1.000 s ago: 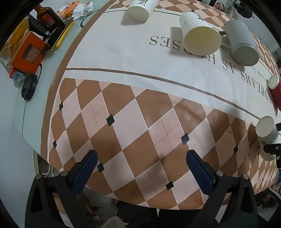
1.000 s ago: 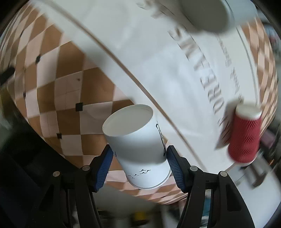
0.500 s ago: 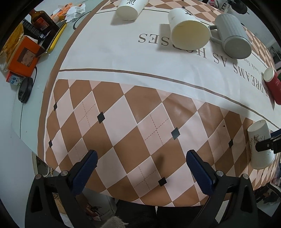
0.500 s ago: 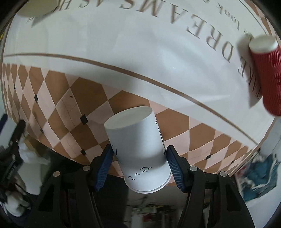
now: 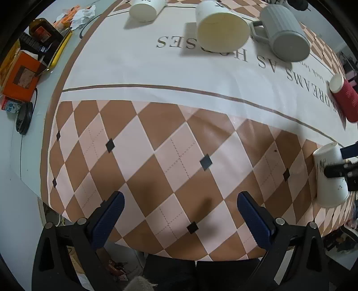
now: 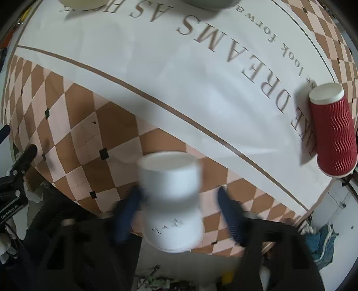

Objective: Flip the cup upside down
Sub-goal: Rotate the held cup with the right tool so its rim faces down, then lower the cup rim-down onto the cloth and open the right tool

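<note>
A tablecloth (image 5: 179, 156) in brown and pink diamonds, with a white printed band, covered the table.

In the left wrist view, the left gripper (image 5: 179, 215) hung over the near edge of the cloth with its blue-padded fingers (image 5: 109, 215) wide apart and nothing between them. Far off on the white band lay a cream cup (image 5: 221, 29) on its side with its mouth toward the camera, a grey ribbed mug (image 5: 284, 38) beside it, and a smaller white cup (image 5: 145, 9) at the top edge. A red ribbed cup (image 5: 343, 98) stood at the right. At the far right edge the white paper cup (image 5: 329, 176) stood on the cloth upside down: closed base up, wide rim down, long axis roughly upright. The black and blue parts of the right gripper (image 5: 344, 161) reached in from the frame edge at its side. On the bare table to the left sat an orange box (image 5: 20, 76), a dark bottle (image 5: 40, 29) and a black round lid (image 5: 23, 116).

In the right wrist view, the white paper cup (image 6: 171, 201) filled the lower centre, blurred, its flat closed base pointing away toward the table and its wider rim nearest the camera. The right gripper (image 6: 179, 212) had a finger on either side, also smeared, and a gap showed beside the right finger; whether the pads touched the cup could not be told. This view showed the small bird print low on the wall and the red ribbed cup (image 6: 331, 132) whole, base up, while the cups at the far edge were cut off. The left gripper (image 6: 15, 174) showed at the left margin.
</note>
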`<state>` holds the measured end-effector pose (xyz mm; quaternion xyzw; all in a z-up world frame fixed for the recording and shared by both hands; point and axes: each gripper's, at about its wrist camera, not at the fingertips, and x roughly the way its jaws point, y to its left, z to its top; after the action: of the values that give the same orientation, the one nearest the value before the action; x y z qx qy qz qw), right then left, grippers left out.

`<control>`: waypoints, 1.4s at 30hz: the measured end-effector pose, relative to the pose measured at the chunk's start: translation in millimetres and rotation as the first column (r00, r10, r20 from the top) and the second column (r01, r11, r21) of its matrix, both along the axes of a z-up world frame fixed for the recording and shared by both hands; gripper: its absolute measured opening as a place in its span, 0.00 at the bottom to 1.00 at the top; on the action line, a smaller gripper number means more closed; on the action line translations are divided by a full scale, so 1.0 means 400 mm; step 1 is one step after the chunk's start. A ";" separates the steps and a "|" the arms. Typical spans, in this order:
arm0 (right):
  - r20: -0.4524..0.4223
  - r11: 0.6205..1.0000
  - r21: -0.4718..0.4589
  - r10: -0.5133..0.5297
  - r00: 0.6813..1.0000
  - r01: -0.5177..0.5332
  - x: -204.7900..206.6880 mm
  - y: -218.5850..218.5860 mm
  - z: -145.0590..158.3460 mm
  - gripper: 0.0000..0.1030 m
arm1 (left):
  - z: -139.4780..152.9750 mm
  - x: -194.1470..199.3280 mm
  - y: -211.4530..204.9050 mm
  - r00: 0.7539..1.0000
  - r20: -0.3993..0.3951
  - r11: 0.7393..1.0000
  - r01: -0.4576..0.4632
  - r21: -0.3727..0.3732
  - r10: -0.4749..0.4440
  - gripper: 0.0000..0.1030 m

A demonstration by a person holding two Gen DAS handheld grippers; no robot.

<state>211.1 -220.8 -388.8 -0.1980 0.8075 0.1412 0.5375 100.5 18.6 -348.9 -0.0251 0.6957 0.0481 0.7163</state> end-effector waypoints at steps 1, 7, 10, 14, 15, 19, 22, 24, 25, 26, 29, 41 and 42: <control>0.012 1.000 0.007 -0.004 1.000 0.004 -0.003 0.004 0.002 0.56 | -0.001 -0.001 -0.002 1.000 0.000 1.000 0.002 0.000 -0.002 1.00; 0.221 0.983 0.161 -0.126 0.967 0.091 0.014 -0.020 0.101 0.55 | -0.008 -0.001 -0.014 1.000 0.001 1.000 -0.001 0.009 0.001 1.00; 0.379 0.955 0.262 -0.233 0.896 0.138 0.024 -0.043 0.160 0.55 | -0.011 0.010 -0.023 1.000 -0.002 1.000 -0.010 0.012 0.010 1.00; 0.545 0.897 0.394 -0.403 0.735 0.200 0.035 -0.076 0.197 0.55 | -0.009 0.034 -0.049 1.000 0.000 1.000 -0.004 0.028 0.004 1.00; 0.580 0.887 0.415 -0.429 0.693 0.202 0.037 -0.079 0.200 0.55 | -0.010 0.039 -0.057 1.000 0.002 0.999 0.000 0.035 0.000 1.00; 0.680 0.879 0.440 -0.462 0.569 0.187 0.023 -0.065 0.171 0.55 | -0.012 0.049 -0.085 1.000 0.007 0.998 0.016 0.063 -0.017 1.00; 0.716 0.877 0.452 -0.467 0.520 0.165 -0.011 -0.070 0.155 0.55 | -0.020 0.050 -0.105 1.000 0.005 0.997 0.025 0.075 -0.026 1.00; 0.726 0.878 0.454 -0.463 0.509 0.152 -0.038 -0.075 0.154 0.55 | -0.019 0.053 -0.120 1.000 0.006 0.997 0.025 0.077 -0.026 1.00; 0.729 0.879 0.453 -0.461 0.507 0.148 -0.052 -0.076 0.153 0.55 | -0.019 0.052 -0.124 1.000 0.006 0.997 0.023 0.077 -0.024 1.00; 0.730 0.880 0.453 -0.459 0.506 0.143 -0.065 -0.078 0.154 0.55 | -0.018 0.051 -0.128 1.000 0.006 0.997 0.020 0.077 -0.020 1.00; 0.732 0.882 0.451 -0.453 0.509 0.137 -0.100 -0.083 0.150 0.56 | -0.019 0.038 -0.143 1.000 0.011 0.997 0.009 0.076 -0.010 1.00; 0.705 0.883 0.411 -0.466 0.534 0.227 -0.173 -0.117 0.151 0.74 | 0.072 0.003 -0.218 0.994 0.097 0.995 0.050 0.091 -0.059 1.00; 0.706 0.882 0.406 -0.469 0.531 0.239 -0.180 -0.120 0.159 0.80 | 0.087 0.003 -0.224 0.992 0.109 0.994 0.057 0.091 -0.066 1.00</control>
<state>139.2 -269.0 -325.3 0.0023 0.4846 0.0310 0.8742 101.9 -71.1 -313.9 0.0254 0.6520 0.0551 0.7558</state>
